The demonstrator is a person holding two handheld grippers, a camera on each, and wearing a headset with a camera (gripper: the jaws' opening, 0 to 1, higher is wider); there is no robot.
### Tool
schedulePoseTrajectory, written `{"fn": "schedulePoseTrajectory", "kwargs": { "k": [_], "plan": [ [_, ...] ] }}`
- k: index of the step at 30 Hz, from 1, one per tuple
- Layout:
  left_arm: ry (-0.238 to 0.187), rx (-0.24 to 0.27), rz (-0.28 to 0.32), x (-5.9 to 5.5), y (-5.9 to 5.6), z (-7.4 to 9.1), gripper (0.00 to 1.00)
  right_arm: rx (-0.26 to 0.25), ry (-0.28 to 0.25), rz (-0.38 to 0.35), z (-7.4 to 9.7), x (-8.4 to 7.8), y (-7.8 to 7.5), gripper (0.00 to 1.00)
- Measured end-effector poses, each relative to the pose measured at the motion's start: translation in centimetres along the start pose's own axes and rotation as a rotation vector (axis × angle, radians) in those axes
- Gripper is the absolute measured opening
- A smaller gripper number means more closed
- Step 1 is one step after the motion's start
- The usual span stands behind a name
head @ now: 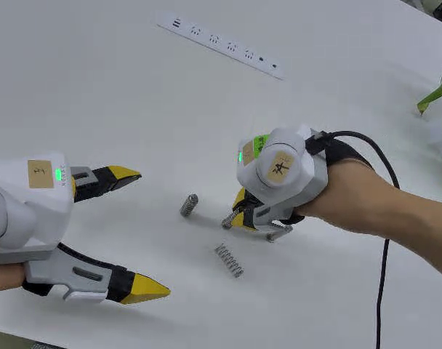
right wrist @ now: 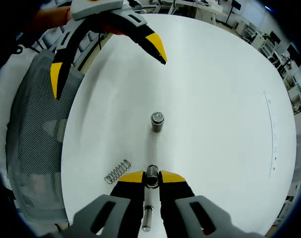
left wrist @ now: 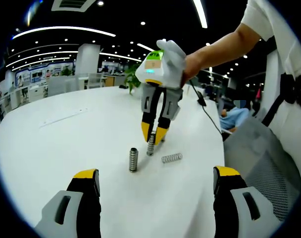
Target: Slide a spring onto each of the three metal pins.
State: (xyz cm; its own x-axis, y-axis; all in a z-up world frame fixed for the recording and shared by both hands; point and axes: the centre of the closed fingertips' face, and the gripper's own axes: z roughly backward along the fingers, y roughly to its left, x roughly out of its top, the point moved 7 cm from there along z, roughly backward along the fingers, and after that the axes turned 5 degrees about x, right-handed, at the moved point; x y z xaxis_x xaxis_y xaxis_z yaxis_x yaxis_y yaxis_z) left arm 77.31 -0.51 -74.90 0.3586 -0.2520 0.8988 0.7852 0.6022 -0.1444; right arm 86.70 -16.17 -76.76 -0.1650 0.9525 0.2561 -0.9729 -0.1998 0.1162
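On the white table, a short metal pin wearing a spring [head: 188, 205] [left wrist: 133, 159] [right wrist: 157, 122] stands upright. Just right of it my right gripper [head: 238, 218] [right wrist: 152, 177] is shut on a second spring [head: 229, 218] [left wrist: 151, 144] [right wrist: 152, 173], held upright on the table; I cannot tell if a pin is inside it. A loose spring [head: 228, 259] [left wrist: 172, 157] [right wrist: 117, 171] lies flat nearby. A bare pin [head: 279, 233] [right wrist: 147, 218] lies under the right gripper. My left gripper [head: 137, 231] [left wrist: 155, 173] stays wide open to the left, holding nothing.
A white power strip [head: 221, 43] lies at the far side of the table. Green plant leaves [head: 435, 94] show at the right edge. A black cable [head: 384, 240] trails from the right gripper toward the near edge. An office with chairs lies beyond the table.
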Motion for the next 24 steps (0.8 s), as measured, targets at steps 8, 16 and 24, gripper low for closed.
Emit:
{"fn": "schedulePoseTrajectory", "kwargs": {
  "k": [8, 16, 24],
  "plan": [
    [0.000, 0.001, 0.003, -0.05, -0.02, 0.07, 0.96, 0.000, 0.002, 0.001, -0.67, -0.13, 0.08, 0.12],
    [-0.002, 0.004, 0.014, -0.12, -0.02, 0.14, 0.96, -0.001, 0.007, 0.009, -0.78, -0.21, 0.03, 0.12],
    [0.002, 0.006, 0.014, -0.15, -0.07, 0.28, 0.96, -0.003, 0.000, 0.003, -0.88, -0.14, 0.02, 0.14]
  ]
}}
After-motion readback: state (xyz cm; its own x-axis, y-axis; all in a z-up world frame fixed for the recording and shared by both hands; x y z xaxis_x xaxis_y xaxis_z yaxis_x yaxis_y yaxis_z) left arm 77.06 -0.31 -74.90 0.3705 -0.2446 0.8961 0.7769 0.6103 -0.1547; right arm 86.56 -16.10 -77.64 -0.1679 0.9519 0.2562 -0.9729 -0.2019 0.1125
